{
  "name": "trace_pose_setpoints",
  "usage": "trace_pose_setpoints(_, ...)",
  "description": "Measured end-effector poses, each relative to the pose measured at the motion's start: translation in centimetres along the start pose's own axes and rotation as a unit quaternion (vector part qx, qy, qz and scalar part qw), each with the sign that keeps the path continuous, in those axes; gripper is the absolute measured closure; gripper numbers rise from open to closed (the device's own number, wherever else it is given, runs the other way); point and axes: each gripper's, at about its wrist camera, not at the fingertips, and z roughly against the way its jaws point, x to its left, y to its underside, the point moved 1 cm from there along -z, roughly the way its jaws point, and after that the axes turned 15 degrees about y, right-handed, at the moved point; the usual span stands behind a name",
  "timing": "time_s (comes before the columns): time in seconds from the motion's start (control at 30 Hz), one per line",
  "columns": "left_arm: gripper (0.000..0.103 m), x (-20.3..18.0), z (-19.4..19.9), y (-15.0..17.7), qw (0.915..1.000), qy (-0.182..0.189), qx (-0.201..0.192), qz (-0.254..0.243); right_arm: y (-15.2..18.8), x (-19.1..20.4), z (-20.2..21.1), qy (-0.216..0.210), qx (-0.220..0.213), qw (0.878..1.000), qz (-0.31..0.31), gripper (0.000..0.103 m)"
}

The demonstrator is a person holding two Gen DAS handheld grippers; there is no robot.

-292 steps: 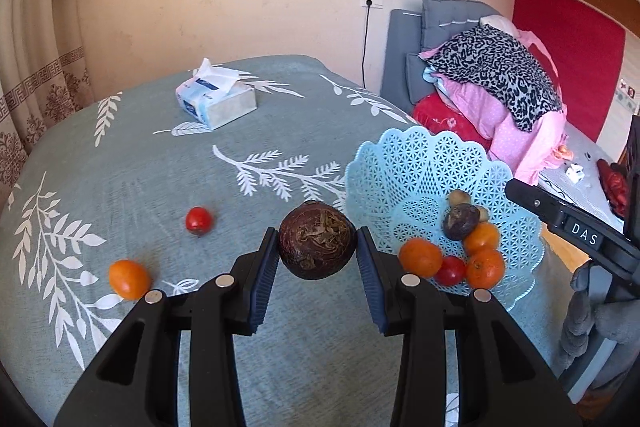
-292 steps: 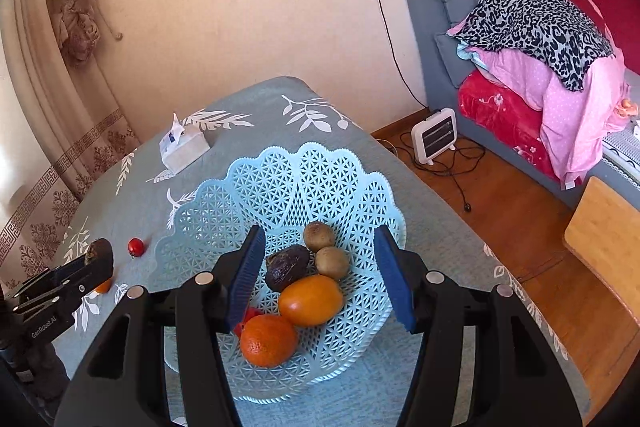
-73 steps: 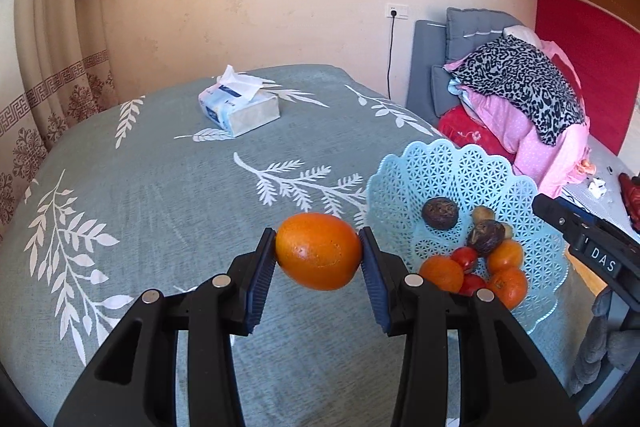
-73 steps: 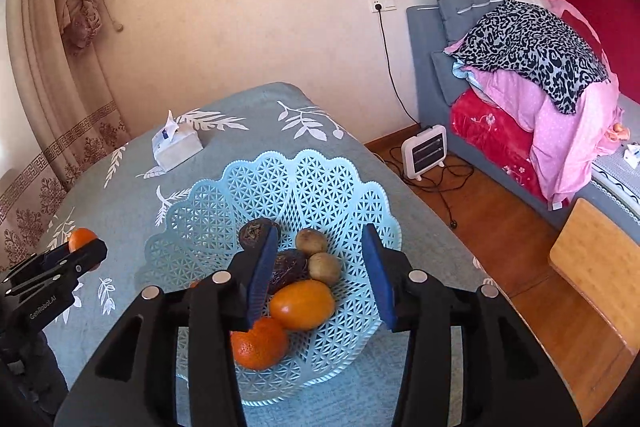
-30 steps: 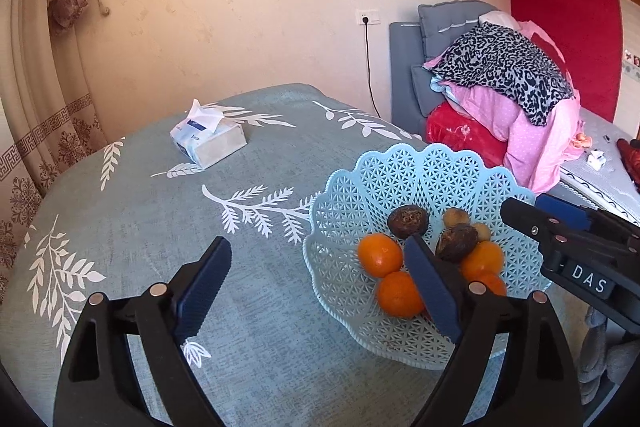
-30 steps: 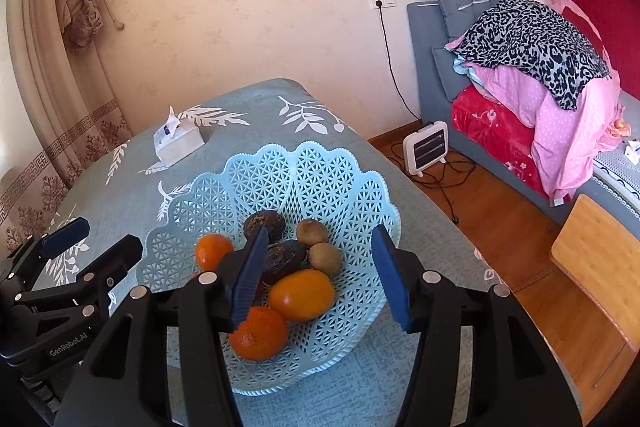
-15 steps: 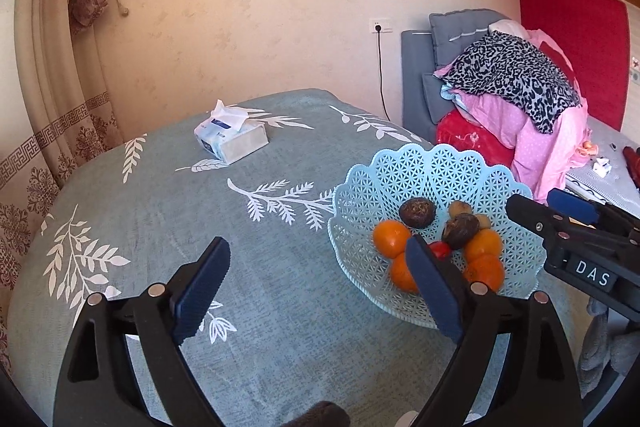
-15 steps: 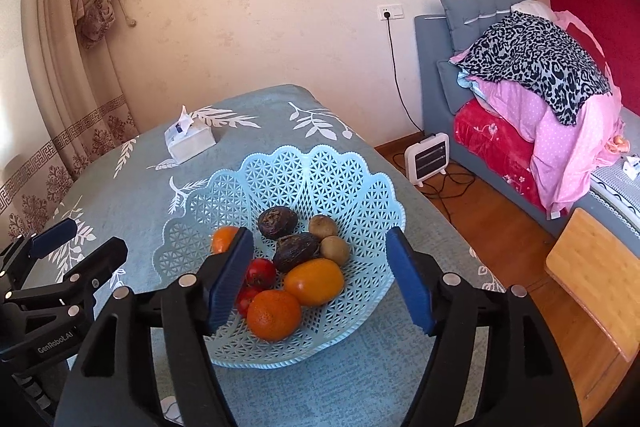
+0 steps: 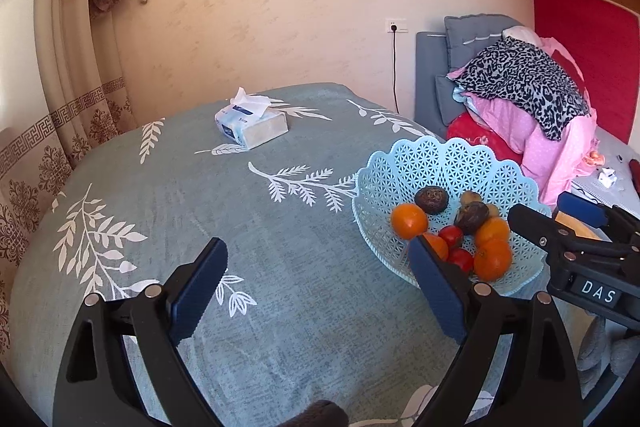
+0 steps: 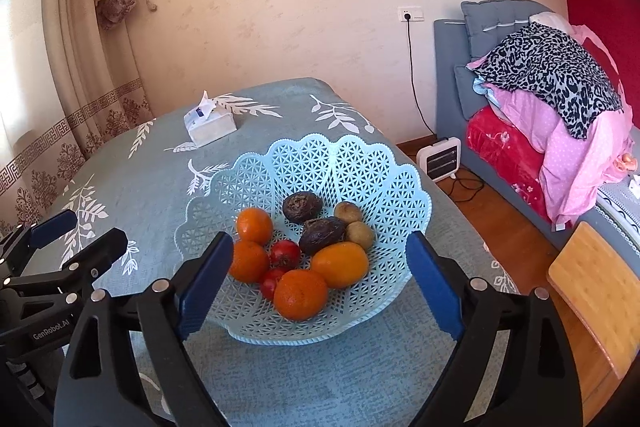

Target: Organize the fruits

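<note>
With every fruit in view piled in the pale blue basket (image 10: 408, 187) on the worktop (image 9: 160, 195), this reads as the closing step. The oranges (image 10: 300, 294), red fruits (image 10: 285, 254) and dark wrinkled ones (image 10: 302, 206) sit together in its hollow. The left gripper (image 9: 316, 291) hangs over bare cloth left of the basket, fingers spread wide, nothing between them. The right gripper (image 10: 320, 283) frames the basket's near side, its fingers opening, touching no fruit. Only a tissue box (image 9: 252, 125) lies on the far cloth. Next, I'd judge: scan for strays, then draw both tools clear.
</note>
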Motion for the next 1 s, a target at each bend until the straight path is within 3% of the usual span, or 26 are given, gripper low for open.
trace_pose_setpoints(1.0,0.005,0.8,0.1,1.2,0.9994,-0.022,0.016,0.021,0.8,1.3,-0.2,0.0,0.006,0.999,0.032,0.014)
